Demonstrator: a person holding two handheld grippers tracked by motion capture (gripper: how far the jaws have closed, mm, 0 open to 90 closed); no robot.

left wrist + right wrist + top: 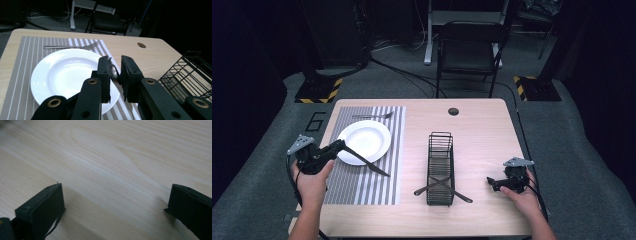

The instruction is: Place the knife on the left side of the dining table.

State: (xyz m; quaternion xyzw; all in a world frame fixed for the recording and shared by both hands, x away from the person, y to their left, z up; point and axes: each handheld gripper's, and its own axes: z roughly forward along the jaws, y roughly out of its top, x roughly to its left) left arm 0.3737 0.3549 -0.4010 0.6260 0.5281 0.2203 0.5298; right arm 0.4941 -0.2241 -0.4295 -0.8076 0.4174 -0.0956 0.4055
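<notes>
A dark table knife [369, 165] slants from the near rim of the white plate [364, 140] onto the striped placemat [372, 185], its tip on the mat. My left gripper [340, 146] is at the knife's handle end. In the left gripper view the handle [114, 72] stands between the jaws of the left gripper [115, 62], against the left pad, with a thin gap to the right pad, so the jaws are slightly open. My right gripper [494, 184] rests low at the table's right, jaws wide open [116, 195] over bare wood, nothing between them.
A fork [372, 116] lies on the placemat beyond the plate. A black wire basket [441, 167] stands mid-table with two utensils [442, 189] crossed through its near end. A round hole [453, 111] is at the table's far edge. A chair [469, 47] stands behind.
</notes>
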